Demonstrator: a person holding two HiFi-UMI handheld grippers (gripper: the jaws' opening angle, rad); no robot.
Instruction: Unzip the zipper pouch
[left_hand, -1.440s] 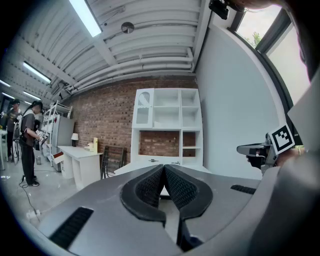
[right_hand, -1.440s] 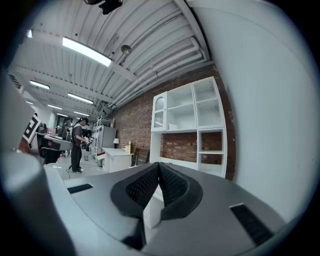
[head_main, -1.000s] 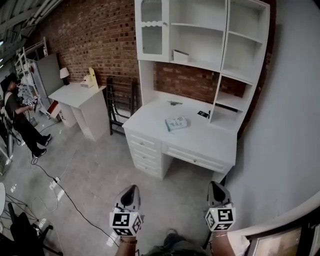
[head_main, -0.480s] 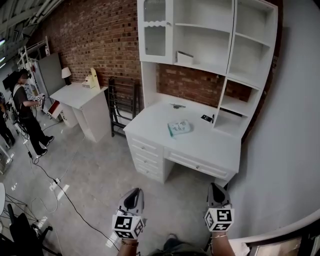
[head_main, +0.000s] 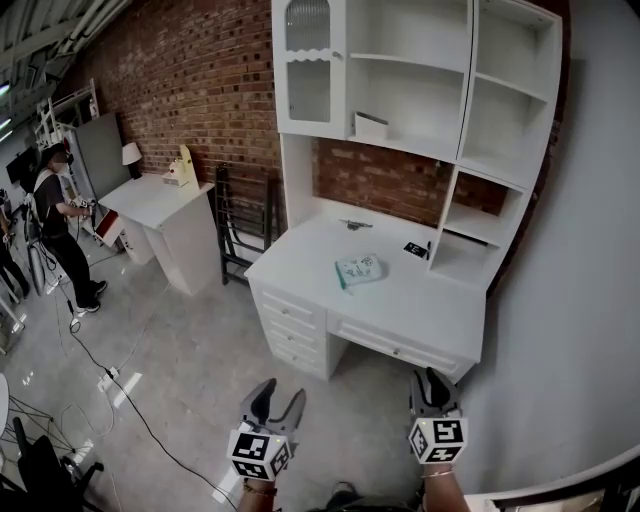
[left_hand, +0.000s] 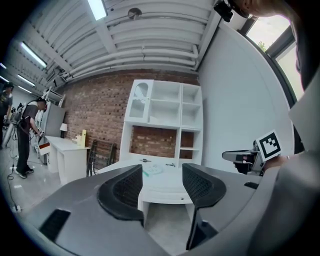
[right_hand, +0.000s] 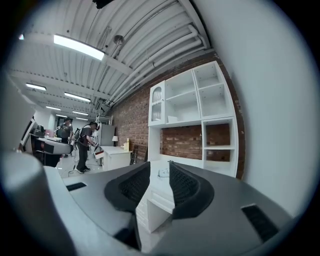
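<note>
White desk (head_main: 415, 300), top mostly bare; white hutch (head_main: 296, 170) stands on its rear part. One zipper pouch (head_main: 358, 269), pale green and white, lies flat near the middle of the top. Behind the pouch, toward the wall: small dark metal object (head_main: 354, 224), kind unclear. Right of the pouch and further back: flat black item (head_main: 415, 249), just beside the hutch's lower open compartment

Two grippers (head_main: 280, 395) (head_main: 427, 378), one pouch (head_main: 358, 269) ahead of the jaws, two tables (head_main: 430, 300) (head_main: 150, 200), one lamp (head_main: 131, 152), two people (right_hand: 84, 145) (right_hand: 64, 131).
</note>
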